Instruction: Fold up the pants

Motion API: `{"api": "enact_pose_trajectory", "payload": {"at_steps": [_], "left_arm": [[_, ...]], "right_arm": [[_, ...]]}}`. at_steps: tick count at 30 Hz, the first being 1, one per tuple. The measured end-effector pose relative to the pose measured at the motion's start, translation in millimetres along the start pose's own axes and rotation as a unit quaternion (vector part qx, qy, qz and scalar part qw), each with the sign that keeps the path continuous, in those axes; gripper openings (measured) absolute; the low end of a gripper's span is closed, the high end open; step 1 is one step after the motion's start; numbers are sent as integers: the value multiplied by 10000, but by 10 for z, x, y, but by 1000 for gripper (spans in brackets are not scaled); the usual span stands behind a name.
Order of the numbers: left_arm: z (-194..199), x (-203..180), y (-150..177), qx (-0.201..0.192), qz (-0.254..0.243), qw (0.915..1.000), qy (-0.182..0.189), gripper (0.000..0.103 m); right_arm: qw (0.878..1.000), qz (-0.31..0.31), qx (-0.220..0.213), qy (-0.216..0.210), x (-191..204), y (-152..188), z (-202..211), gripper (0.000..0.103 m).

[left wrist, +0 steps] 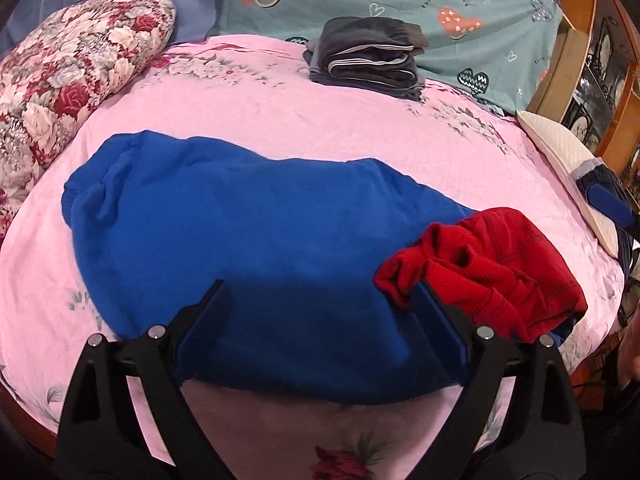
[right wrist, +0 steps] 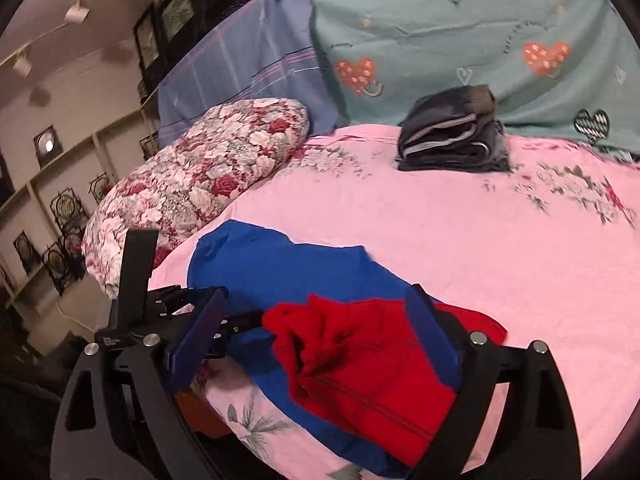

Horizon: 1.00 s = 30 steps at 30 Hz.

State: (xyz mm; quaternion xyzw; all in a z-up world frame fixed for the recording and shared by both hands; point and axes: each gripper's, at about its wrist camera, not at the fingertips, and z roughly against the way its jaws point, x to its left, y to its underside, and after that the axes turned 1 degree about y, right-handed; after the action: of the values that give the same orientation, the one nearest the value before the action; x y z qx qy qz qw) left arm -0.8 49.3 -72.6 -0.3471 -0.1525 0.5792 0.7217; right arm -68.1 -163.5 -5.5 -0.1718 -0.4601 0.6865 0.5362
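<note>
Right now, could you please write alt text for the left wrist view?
Blue pants lie spread on a pink bedsheet, a crumpled red garment atop one end, beyond the open left gripper. Folded dark clothes sit behind.

The right gripper [right wrist: 320, 312] is hovering with its fingers [right wrist: 430, 332] spread wide over the blue pants [right wrist: 256, 268], which are lying on the pink bed [right wrist: 440, 248]. A crumpled red garment [right wrist: 360, 364] is resting on the pants between the fingers. A floral pillow [right wrist: 192, 184] is lying to the left, and a dark folded stack [right wrist: 452, 136] is sitting farther back.
</note>
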Motion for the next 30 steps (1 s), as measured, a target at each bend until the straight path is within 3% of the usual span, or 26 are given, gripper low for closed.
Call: {"api": "enact_pose_trajectory", "payload": {"at_steps": [1, 3, 4, 8, 11, 13, 14, 17, 19, 22, 23, 26, 30], "left_arm": [[2, -16, 10, 10, -17, 10000, -7, 93], [59, -37, 14, -41, -35, 9999, -112, 93], [122, -39, 13, -110, -54, 9998, -173, 93], [353, -42, -2, -353, -142, 9991, -208, 93], [220, -168, -9, -155, -431, 9988, -148, 93], [15, -231, 12, 75, -552, 9983, -175, 95], [-80, -243, 30, 201, -592, 9978, -231, 95], [-178, -192, 75, 346, -499, 9980, -146, 97], [-168, -183, 76, 363, -537, 9977, -178, 97], [-170, -180, 95, 343, -573, 9976, -195, 97], [-174, -187, 92, 337, -557, 9977, -195, 97], [-134, -171, 79, 280, -490, 9982, -219, 97], [-62, -89, 84, 243, -433, 9982, -328, 96]], "right_arm": [[9999, -66, 80, 69, -53, 4, -6, 89], [9991, -93, 407, 63, -99, 48, -99, 63], [9980, -68, 631, -28, -91, 52, -194, 59], [9933, 498, 1043, -18, 119, 98, -450, 57], [9856, 859, 1442, 218, 244, 173, -704, 57], [9787, 901, 1816, 332, 232, 261, -894, 26], [9750, 808, 2054, 262, 194, 313, -977, 20], [9826, 508, 1785, 84, 94, 289, -843, 16], [9911, 261, 1304, -4, 18, 136, -610, 15], [9973, 257, 640, -242, 95, -132, -295, 14], [9967, 378, 631, -345, 156, -179, -280, 14], [9894, 695, 1127, -604, 377, -118, -522, 14], [9753, 1059, 1939, 47, 430, 193, -1049, 20]]}}
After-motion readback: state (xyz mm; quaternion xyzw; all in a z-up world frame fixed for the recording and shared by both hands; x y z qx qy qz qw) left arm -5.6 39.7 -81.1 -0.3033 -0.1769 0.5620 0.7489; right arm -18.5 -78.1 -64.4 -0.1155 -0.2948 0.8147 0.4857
